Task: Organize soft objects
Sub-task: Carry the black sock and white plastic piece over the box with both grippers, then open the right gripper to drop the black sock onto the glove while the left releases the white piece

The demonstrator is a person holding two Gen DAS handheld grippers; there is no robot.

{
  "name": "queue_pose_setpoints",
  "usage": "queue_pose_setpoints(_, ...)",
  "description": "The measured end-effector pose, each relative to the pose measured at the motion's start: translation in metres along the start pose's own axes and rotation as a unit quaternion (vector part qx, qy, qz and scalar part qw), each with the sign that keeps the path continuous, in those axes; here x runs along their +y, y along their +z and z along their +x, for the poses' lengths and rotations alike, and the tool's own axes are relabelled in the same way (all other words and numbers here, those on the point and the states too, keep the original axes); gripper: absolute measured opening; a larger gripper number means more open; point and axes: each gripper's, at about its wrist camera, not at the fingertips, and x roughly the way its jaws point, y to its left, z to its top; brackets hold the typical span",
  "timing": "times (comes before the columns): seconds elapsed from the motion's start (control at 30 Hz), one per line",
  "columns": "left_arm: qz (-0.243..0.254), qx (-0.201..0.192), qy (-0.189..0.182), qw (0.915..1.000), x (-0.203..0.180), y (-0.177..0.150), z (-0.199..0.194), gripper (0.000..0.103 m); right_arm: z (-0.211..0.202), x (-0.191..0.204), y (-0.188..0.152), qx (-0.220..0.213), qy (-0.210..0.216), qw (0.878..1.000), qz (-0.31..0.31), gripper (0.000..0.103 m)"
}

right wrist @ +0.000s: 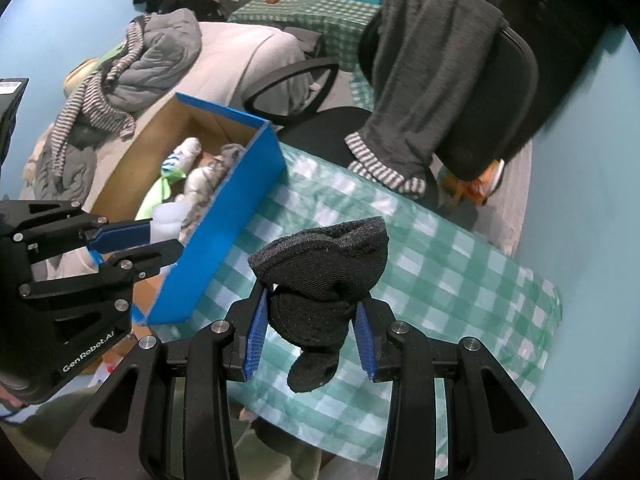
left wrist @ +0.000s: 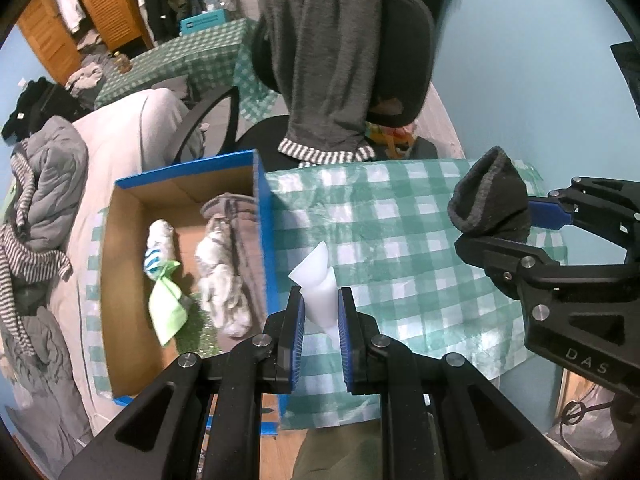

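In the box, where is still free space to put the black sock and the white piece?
The box has bare cardboard along its far wall and down its left side, beside the white roll. The right side is crowded with grey cloth, and the near middle with the green cloth. The tablecloth right of the box is bare.

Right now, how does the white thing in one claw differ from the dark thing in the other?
The white sponge is pale, smooth and pinched into a wedge by the left gripper; the black sock is dark, knitted and bunched in the right gripper. The sponge looks smaller, and the sock's end droops below the pads. Both are soft, gripped and held above the checked tablecloth.
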Motion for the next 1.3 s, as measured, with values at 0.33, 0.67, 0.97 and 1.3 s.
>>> queue_pose_setpoints(0.33, -0.037, -0.001, 0.012, 0.9992, 0.052, -0.01, -0.003, 0.016, 0.014, 0.045, 0.03, 0.0, 0.019, 0.999, -0.037, 0.038)
queue_pose_setpoints(0.67, -0.08, 0.005, 0.027, 0.9964, 0.101, -0.023, 0.0, 0.016, 0.04, 0.088, 0.053, 0.014, 0.044, 0.997, -0.069, 0.038)
queue_pose_setpoints(0.97, -0.111, 0.016, 0.037, 0.993, 0.143, -0.031, 0.013, 0.016, 0.065, 0.116, 0.068, 0.032, 0.059, 0.994, -0.084, 0.038)
queue_pose_setpoints(1.3, -0.13, 0.035, 0.04, 0.99, 0.174, -0.037, 0.034, 0.016, 0.09, 0.133, 0.08, 0.052, 0.071, 0.993, -0.082, 0.038)
